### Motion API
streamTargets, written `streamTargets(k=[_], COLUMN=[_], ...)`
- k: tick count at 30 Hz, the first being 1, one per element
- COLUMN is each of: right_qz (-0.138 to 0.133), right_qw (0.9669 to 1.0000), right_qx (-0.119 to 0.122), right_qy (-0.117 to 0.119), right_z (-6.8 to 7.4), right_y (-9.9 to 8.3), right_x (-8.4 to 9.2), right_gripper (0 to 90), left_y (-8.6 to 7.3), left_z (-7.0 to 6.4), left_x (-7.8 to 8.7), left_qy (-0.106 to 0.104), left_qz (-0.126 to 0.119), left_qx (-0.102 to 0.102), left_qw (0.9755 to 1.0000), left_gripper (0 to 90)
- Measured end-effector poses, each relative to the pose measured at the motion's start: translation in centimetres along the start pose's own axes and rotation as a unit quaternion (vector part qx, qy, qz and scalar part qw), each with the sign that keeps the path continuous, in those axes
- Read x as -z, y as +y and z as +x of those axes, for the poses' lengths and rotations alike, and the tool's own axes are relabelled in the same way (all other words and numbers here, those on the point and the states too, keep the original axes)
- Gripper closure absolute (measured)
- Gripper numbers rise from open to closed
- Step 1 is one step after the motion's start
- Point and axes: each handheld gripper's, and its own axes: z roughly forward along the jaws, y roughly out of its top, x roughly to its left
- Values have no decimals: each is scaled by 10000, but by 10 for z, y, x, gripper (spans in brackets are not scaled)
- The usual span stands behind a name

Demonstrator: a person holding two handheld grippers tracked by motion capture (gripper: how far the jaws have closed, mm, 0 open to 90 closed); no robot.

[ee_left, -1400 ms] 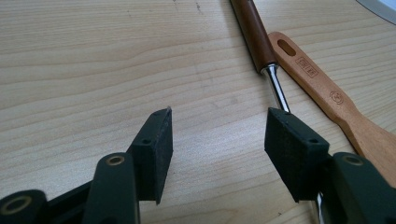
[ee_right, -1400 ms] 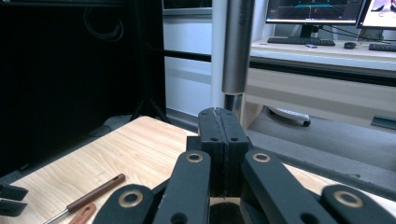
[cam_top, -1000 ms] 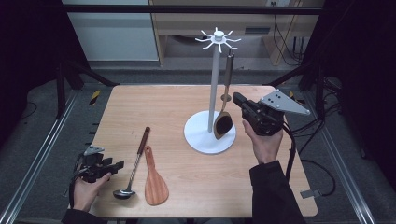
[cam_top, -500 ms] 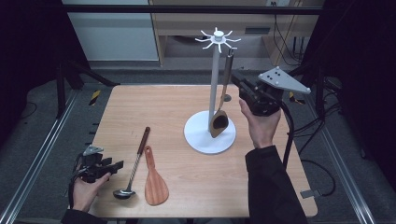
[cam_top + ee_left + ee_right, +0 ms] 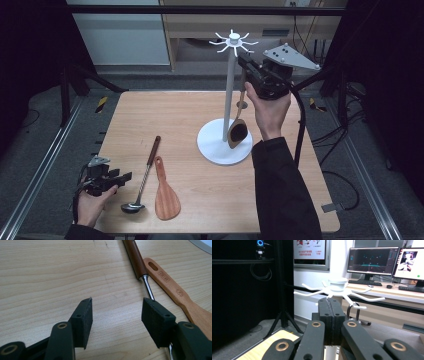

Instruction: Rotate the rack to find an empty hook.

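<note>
From the high view I see my right gripper [image 5: 248, 67] raised beside the top of the white utensil stand [image 5: 224, 145], whose round base sits toward the far right part of the wooden table [image 5: 190, 107]. A wooden spoon [image 5: 238, 131] hangs under that gripper alongside the stand's pole, bowl down just above the base; its handle runs up to the jaws, so I take it as gripped there, though the contact itself is too small to make out. The right gripper view adds what the high one cannot: the two black pads pressed flat together with no gap, pointing at the stand's crown of white hooks [image 5: 338, 291], and a dark wire loop just behind the pads on their right; the spoon is hidden below them. My left gripper [image 5: 122, 176] rests at the near left corner of the table with its jaws spread wide and nothing between them. The left gripper view [image 5: 116, 315] shows bare wood between the pads, with the steel shaft of the ladle [image 5: 147, 287] passing just by one pad and the wooden spatula [image 5: 175, 290] lying beside it. In the high view the ladle [image 5: 145, 172] and spatula [image 5: 165, 192] lie side by side near the front edge.
</note>
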Motion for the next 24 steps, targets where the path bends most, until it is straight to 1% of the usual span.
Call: streamTargets(k=[9, 12, 14, 15, 16, 18, 19, 20, 22, 24], right_qz=[72, 93, 110, 127, 160, 285, 372, 439, 598, 713], right_qw=[10000, 9999, 9999, 9999, 9999, 9995, 9992, 9989, 9980, 9972], right_qx=[50, 55, 33, 46, 57, 92, 116, 108, 67, 94], right_qy=[14, -30, -45, -18, 2, 74, 98, 103, 184, 200], right_z=[3, 2, 1, 1, 1, 2, 2, 2, 1, 0], right_y=[2, 2, -1, -5, -9, -20, -26, -33, -47, -63], right_x=[-4, -2, 1, 4, 7, 13, 16, 20, 28, 37], right_gripper=[900, 900, 900, 894, 867, 831, 805, 770, 727, 670], left_y=[0, 0, 0, 0, 0, 0, 0, 1, 1, 1], left_z=[0, 0, 1, 1, 1, 1, 0, 0, 0, -1], left_x=[0, 1, 1, 1, 1, 1, 1, 1, 2, 2], left_qy=[-1, -6, -4, 3, 3, 4, 7, 11, 7, 2], left_qz=[0, -15, -13, -5, -3, -13, -14, -20, -29, -31], left_qx=[6, -2, -10, -14, -13, -12, -1, -10, -11, -2], left_qw=[10000, 10000, 10000, 10000, 10000, 10000, 10000, 10000, 10000, 10000], left_gripper=[422, 422, 421, 421, 421, 421, 422, 421, 421, 422])
